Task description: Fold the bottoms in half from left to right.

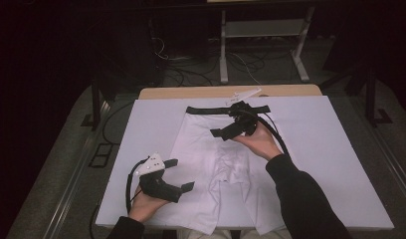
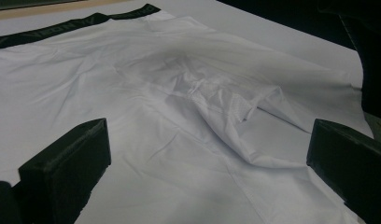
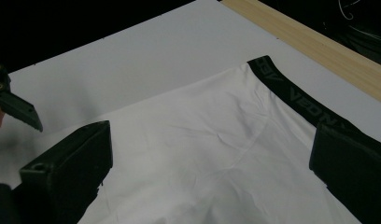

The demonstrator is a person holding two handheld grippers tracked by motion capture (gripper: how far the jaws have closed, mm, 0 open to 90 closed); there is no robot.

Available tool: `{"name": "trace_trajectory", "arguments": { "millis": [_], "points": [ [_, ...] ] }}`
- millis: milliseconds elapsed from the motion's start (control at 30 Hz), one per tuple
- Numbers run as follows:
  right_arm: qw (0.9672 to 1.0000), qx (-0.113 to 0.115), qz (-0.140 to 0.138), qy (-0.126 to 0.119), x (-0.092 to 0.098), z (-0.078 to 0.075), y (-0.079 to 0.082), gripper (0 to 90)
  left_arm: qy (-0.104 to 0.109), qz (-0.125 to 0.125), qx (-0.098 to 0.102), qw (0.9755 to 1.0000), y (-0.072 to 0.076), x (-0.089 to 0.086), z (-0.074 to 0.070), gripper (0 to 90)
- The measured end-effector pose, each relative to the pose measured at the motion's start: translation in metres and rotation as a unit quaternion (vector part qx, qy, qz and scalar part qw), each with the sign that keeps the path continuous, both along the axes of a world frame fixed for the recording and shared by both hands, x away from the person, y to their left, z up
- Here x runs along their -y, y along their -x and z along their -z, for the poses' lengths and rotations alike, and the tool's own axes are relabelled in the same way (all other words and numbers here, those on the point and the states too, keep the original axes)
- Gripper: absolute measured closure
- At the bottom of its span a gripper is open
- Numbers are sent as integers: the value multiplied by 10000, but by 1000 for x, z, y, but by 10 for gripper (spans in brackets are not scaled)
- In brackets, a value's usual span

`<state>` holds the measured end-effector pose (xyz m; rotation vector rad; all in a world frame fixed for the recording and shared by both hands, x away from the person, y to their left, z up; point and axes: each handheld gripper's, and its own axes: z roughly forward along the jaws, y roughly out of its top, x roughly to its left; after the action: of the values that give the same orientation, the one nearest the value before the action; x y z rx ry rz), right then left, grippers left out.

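Jaws on both grippers are spread wide, and nothing is held between them. A pair of white boxer shorts [image 1: 216, 159] is laid flat on the white sheet [image 1: 340, 164] that covers the counter, with the black waistband [image 1: 207, 110] at the far end and the leg hems hanging over the near edge. The long axis of the garment is thus seen to run from the person straight away toward the wooden counter edge [image 1: 191, 92].

The right gripper [image 1: 233, 130] is held above the upper part of the shorts, just short of the waistband; in the right gripper view the lettered waistband [image 3: 300, 100] is seen passing close beside one jaw, so this gripper is judged the nearer to that end. The left gripper [image 1: 178, 174] is held low beside the near left side of the shorts, and its view is directed across the cloth toward a bunched ridge of wrinkles [image 2: 216, 100] at the crotch, which lies ahead of and between its jaws.

If folding or smoothing is intended, the waistband would most readily be taken by the right gripper and the near leg or the wrinkled middle by the left.
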<state>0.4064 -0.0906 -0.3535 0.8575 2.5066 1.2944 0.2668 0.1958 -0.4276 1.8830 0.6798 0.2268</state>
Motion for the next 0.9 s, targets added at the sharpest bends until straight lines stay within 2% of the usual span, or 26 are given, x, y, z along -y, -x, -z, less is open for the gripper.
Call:
{"name": "trace_trajectory", "arguments": {
  "millis": [233, 700, 900],
  "points": [
    [10000, 44, -64, 12, -19, 2, -13, 0, 15, 14, 1, 10000, 0, 0, 0, 0],
    [10000, 27, -53, 31, -44, 8, -31, 0, 67, 28, 0, 10000, 0, -1, 0, 0],
    [10000, 11, 65, -28, -54, 14, -42, 0, 94, 34, -9, 9999, 0, -1, 0, 0]
  ]
}}
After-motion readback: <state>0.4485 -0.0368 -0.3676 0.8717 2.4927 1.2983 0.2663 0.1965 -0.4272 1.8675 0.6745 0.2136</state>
